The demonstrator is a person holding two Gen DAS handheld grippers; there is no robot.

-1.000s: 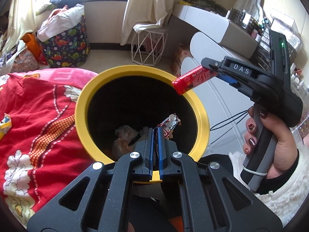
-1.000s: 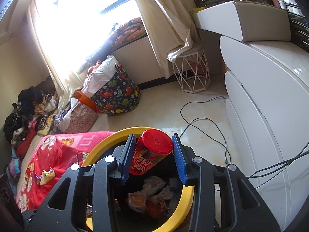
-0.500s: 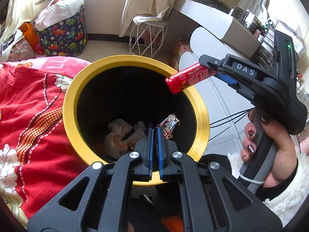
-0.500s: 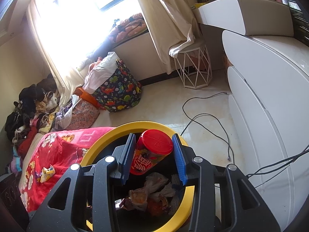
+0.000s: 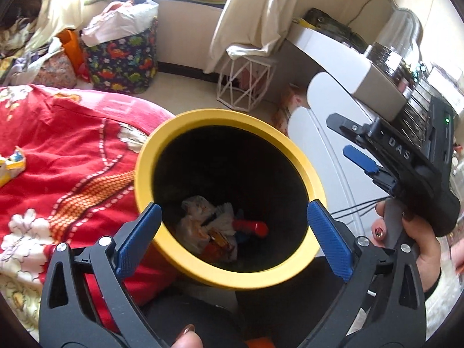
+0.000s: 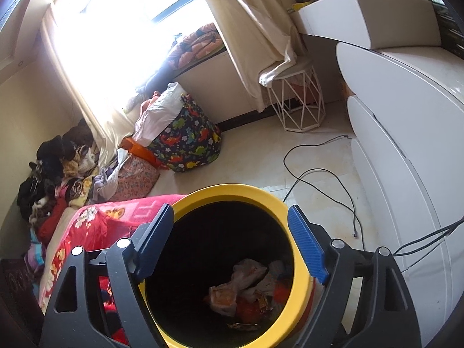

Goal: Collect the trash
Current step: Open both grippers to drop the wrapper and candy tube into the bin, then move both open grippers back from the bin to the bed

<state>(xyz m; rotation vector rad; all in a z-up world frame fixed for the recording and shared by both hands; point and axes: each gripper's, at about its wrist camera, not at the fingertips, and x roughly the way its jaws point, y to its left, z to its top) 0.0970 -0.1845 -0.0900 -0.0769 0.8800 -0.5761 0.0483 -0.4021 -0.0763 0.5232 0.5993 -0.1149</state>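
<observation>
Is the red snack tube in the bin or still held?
In the bin. The red tube lies on crumpled wrappers at the bottom of the yellow-rimmed bin; right gripper and left gripper are open, empty.

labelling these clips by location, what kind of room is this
Most likely a lived-in bedroom: a red floral blanket spread beside the yellow-rimmed black trash bin, a dinosaur-print fabric laundry basket under the curtained window.
</observation>
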